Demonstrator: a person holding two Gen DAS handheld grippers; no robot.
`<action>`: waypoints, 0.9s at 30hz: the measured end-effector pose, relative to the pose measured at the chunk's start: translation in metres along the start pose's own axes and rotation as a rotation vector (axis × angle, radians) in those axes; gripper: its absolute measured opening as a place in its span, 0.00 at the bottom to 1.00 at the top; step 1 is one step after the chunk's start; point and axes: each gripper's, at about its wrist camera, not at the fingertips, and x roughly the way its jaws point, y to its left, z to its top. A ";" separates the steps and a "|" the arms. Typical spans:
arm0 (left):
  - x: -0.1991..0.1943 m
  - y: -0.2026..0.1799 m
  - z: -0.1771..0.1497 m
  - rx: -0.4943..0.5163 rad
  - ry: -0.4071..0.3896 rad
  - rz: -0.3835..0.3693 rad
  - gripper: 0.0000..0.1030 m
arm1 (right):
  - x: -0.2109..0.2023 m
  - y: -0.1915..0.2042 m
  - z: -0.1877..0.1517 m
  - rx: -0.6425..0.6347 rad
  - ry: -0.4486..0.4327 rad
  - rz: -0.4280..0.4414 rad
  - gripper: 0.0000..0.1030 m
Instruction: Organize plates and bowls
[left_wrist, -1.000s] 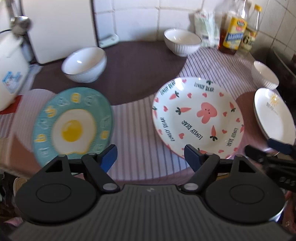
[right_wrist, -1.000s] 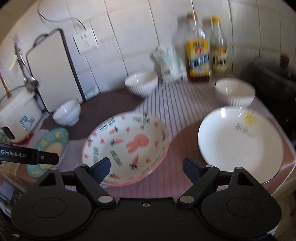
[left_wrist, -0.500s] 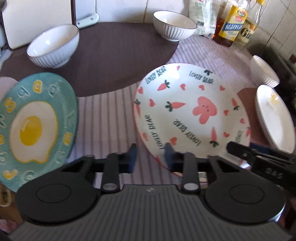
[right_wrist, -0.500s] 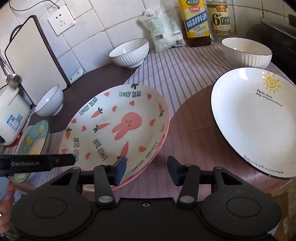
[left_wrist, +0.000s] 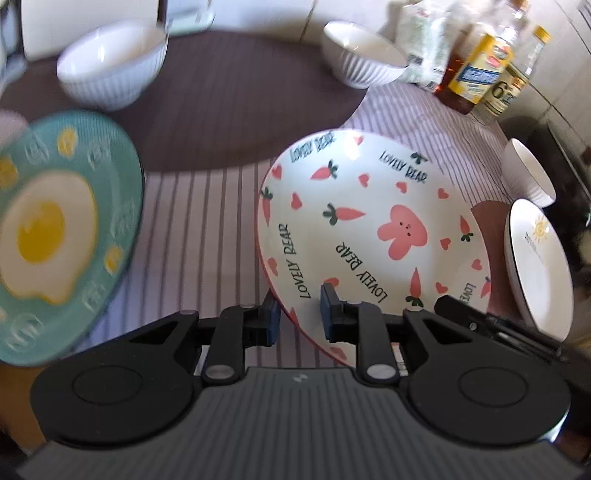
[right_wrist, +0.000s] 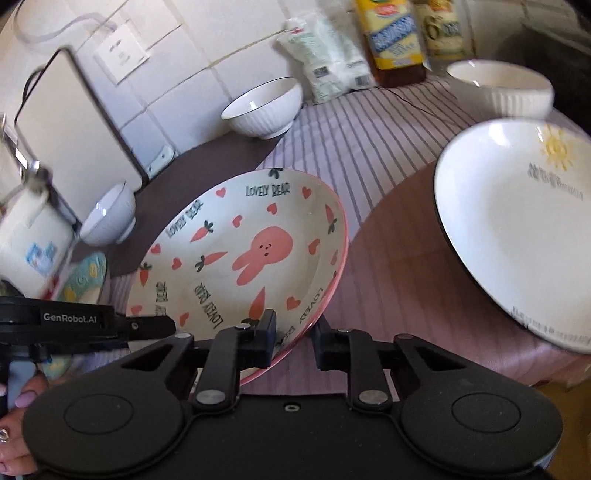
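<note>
Glazed ceramic is slick, and both grips sit only on the very edge of the rabbit plate (left_wrist: 369, 229), so in my judgement it could slide out of the pads or tip away once lifted, knocking the sun plate (right_wrist: 517, 229) just beyond the right fingers or the egg plate (left_wrist: 55, 229) off to the left of the left fingers. A lift by one hand ahead of the other would twist the rim loose.

Seen from the left gripper (left_wrist: 297, 319), the pink rim passes between the two fingers, which look clamped on it. At the right gripper (right_wrist: 295, 341) the jaws are closing, with the near rim between them and the inner pad already on the glaze. The plate's bowl stretches ahead of both sets of fingers.
</note>
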 end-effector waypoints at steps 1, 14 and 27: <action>-0.003 -0.002 0.001 0.021 -0.003 0.009 0.20 | -0.002 0.002 0.000 -0.019 -0.008 0.006 0.25; -0.017 0.014 0.045 0.060 -0.110 0.111 0.21 | 0.028 0.024 0.046 -0.143 -0.048 0.081 0.26; 0.022 0.035 0.090 -0.055 -0.051 0.090 0.21 | 0.069 0.026 0.084 -0.159 -0.073 0.110 0.21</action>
